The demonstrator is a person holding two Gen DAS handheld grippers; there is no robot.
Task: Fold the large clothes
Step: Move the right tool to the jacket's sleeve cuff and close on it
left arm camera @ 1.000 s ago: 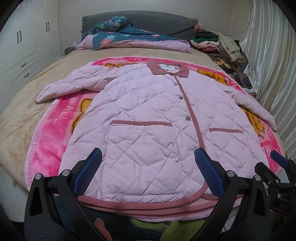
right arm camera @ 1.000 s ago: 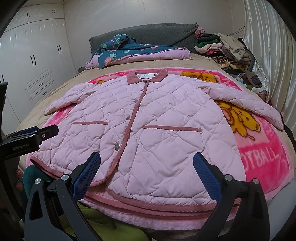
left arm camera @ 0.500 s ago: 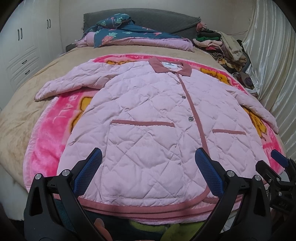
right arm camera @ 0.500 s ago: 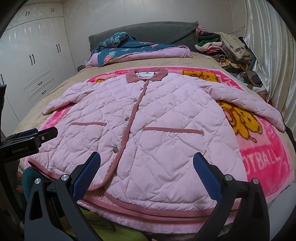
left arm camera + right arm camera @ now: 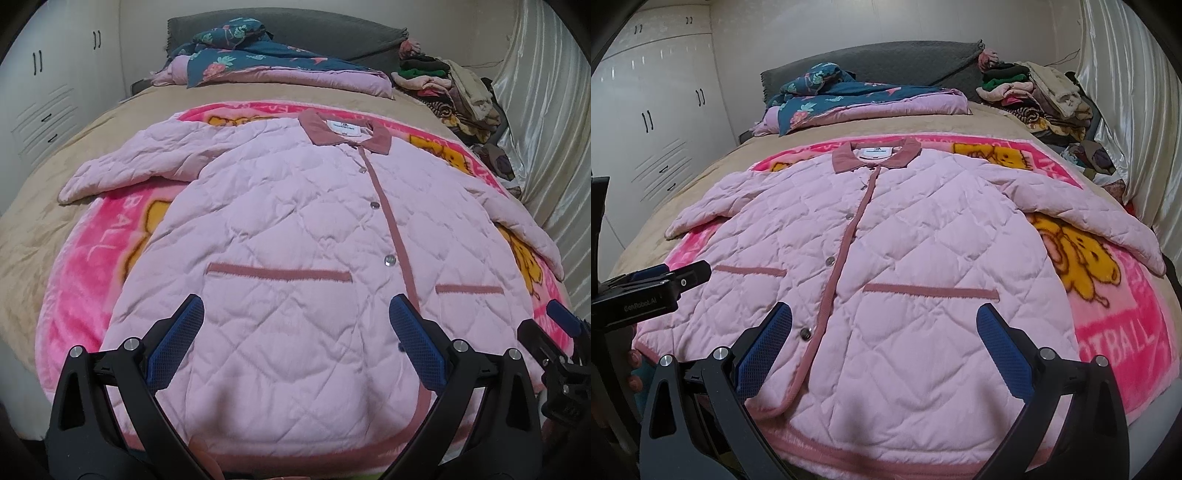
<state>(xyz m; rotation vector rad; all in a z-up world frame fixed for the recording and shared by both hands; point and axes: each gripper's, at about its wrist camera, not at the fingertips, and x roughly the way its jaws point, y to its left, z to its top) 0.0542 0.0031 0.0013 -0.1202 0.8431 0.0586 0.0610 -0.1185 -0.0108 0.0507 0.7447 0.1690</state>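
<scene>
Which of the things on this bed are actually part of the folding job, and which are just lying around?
Part of the job:
- pink quilted jacket, spread flat, sleeves out
- left hand-held gripper, open
- right hand-held gripper, open

Just lying about:
- pink cartoon blanket under the jacket
- floral bedding by the headboard
- heap of clothes in the far corner
- white wardrobe

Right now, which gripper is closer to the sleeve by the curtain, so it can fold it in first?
Probably the right gripper. It hovers open over the jacket on the curtain side, nearer that sleeve; the left gripper sits toward the other sleeve.
</scene>
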